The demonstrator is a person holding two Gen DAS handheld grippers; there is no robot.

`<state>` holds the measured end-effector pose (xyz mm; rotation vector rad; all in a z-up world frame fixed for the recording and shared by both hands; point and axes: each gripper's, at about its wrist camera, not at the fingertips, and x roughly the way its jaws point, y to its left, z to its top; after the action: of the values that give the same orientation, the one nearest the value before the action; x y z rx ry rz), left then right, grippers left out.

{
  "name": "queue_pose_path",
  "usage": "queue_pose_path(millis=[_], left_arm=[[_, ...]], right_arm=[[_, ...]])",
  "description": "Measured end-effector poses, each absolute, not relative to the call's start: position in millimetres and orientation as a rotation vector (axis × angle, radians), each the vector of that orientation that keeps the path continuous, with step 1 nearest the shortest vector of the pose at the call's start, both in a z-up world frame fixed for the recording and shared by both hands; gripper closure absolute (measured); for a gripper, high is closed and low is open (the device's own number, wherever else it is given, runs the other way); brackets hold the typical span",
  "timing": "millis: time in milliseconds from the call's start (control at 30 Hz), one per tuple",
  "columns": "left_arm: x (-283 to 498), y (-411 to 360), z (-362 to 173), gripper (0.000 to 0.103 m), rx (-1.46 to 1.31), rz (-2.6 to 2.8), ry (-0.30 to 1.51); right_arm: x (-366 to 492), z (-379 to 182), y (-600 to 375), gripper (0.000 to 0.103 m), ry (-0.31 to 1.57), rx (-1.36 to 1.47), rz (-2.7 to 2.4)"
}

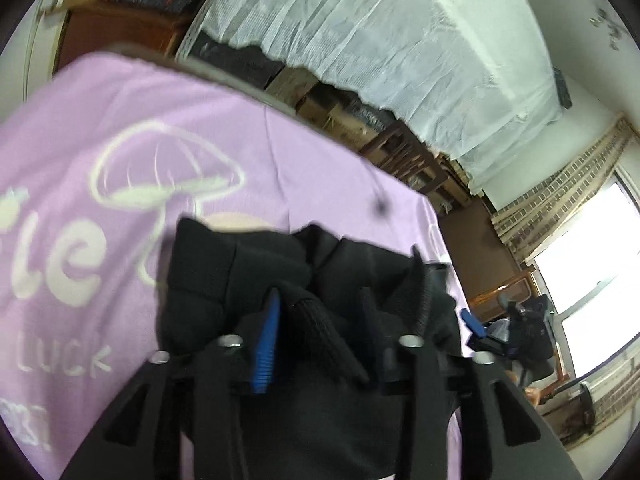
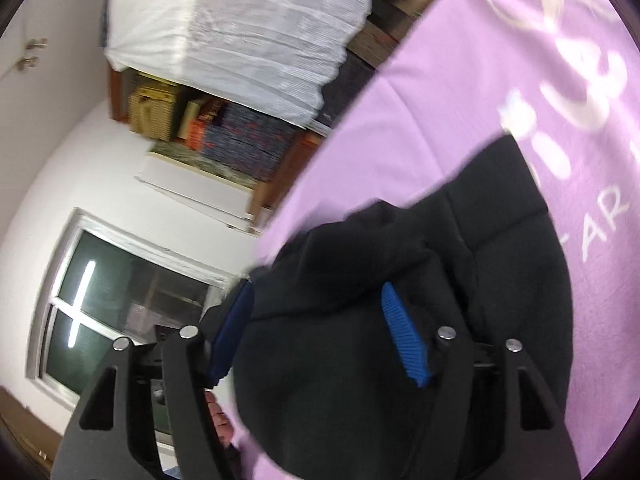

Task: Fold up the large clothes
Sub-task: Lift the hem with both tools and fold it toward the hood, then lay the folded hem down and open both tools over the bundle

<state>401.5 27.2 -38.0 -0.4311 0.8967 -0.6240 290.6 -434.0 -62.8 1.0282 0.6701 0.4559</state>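
Black garment (image 1: 256, 276) lies bunched on the lilac printed cloth (image 1: 120, 128) over the counter, your left gripper (image 1: 320, 336) and right gripper (image 2: 316, 336) have parted fingers around its folds without pinching, so next draw back and smooth.

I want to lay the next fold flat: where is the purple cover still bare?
Bare purple cover lies beyond the black garment, up to the far edge, around the mushroom print. In the right wrist view it is bare between the garment and the white lettering. It is crowded near both grippers, where the garment is bunched.
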Motion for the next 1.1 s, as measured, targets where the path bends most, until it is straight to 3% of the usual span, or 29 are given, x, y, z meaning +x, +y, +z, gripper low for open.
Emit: queue_pose_path(millis=[33,100,333,533,800,867,900,933,1000,1033,1100], left_arm=[[397,30,-31,0.038,-0.407,-0.596,0.86],[395,32,-24,0.035,-0.392,-0.575,0.821],[407,21,-50,0.037,-0.361,-0.557,0.883],[421,4,-46,0.035,-0.311,-0.597,0.808],[453,-24,-74,0.035,-0.319,-0.589,0.907],[455,-26,-80,0.042,-0.307,-0.574,0.917],[455,-25,-80,0.052,-0.308,-0.574,0.914],[454,-24,-79,0.068,-0.314,-0.579,0.906],[453,-21,-79,0.083,-0.319,-0.587,0.9],[451,-19,-78,0.087,-0.32,-0.582,0.89],[446,-13,-69,0.089,-0.323,-0.575,0.857]], right_arm=[[286,-56,-440,0.033,0.641,1.019,0.445],[280,-49,-449,0.03,0.607,0.975,0.402],[286,-67,-458,0.03,0.659,0.915,0.302],[304,-60,-440,0.03,0.676,0.766,0.28],[355,-77,-419,0.029,0.756,0.693,0.275],[359,-87,-415,0.028,0.784,0.675,0.26],[359,-90,-412,0.035,0.79,0.66,0.264],[358,-89,-408,0.045,0.786,0.64,0.284],[355,-81,-401,0.085,0.762,0.596,0.294],[354,-79,-399,0.092,0.754,0.581,0.298],[347,-67,-396,0.093,0.715,0.545,0.276]])
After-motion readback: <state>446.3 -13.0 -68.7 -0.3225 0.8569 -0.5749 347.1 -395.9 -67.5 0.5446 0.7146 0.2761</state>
